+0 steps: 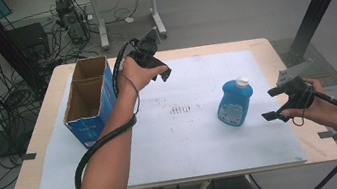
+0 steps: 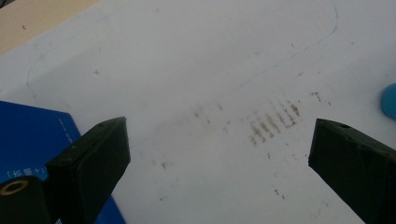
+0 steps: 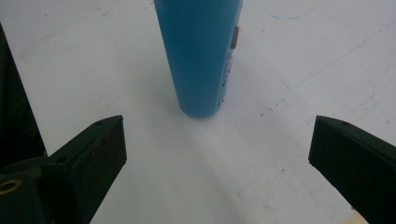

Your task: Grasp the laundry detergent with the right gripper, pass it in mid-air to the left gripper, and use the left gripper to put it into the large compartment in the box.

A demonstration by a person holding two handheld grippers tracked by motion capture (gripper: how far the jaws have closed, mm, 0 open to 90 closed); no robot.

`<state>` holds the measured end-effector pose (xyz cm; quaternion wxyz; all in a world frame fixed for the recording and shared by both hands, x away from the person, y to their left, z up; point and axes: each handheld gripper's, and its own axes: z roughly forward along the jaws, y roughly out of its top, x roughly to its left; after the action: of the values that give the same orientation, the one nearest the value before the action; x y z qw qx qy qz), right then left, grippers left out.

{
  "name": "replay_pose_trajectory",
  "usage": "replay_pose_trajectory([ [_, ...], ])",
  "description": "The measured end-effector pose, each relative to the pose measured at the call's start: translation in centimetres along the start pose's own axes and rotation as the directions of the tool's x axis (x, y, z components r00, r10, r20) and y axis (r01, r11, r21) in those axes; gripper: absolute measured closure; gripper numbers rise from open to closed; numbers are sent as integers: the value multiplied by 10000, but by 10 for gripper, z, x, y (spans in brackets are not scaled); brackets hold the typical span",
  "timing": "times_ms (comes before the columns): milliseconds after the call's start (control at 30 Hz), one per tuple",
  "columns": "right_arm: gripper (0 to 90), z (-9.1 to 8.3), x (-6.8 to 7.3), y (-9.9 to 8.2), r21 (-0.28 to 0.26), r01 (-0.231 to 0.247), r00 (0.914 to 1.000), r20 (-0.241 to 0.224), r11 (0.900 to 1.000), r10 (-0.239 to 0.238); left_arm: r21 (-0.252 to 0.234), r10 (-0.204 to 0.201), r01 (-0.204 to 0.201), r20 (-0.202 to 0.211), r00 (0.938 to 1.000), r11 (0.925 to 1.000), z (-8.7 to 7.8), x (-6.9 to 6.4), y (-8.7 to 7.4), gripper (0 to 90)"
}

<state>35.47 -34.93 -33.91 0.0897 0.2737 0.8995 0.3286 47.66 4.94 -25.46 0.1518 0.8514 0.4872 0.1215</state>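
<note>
Bottle [image 1: 235, 103], blue with a white cap, stands upright. Right gripper [image 1: 274, 104] is near it, jaws wide open, holding nothing. Left gripper [image 1: 161, 73], far from it, gapes empty too.

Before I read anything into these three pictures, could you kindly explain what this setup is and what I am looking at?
A person at a table holds a hand-held tool with two black jaws in each hand. The top picture looks down from above: the left gripper is raised beside an open blue box, and the right gripper sits just right of a blue bottle with a white cap. All this is over a white mat. The other two pictures come from cameras riding on each tool. The right one faces the bottle; the left one looks down on the stained mat. Both pairs of jaws stand open, holding nothing.
</note>
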Motion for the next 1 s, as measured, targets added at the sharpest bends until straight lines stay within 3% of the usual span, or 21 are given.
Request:
replay_pose_trajectory([
  [533, 41, 36, 9, -12, -1109, -362, 9990, 202, 9932, 387, 59, 51, -51, 45, 10000, 10000, 2, -1, -1, 58],
  [1000, 35, 57, 14, -9, -1874, -439, 9979, 388, 9813, 520, 95, 20, -21, 78, 10000, 10000, 6, 0, -1, 57],
])
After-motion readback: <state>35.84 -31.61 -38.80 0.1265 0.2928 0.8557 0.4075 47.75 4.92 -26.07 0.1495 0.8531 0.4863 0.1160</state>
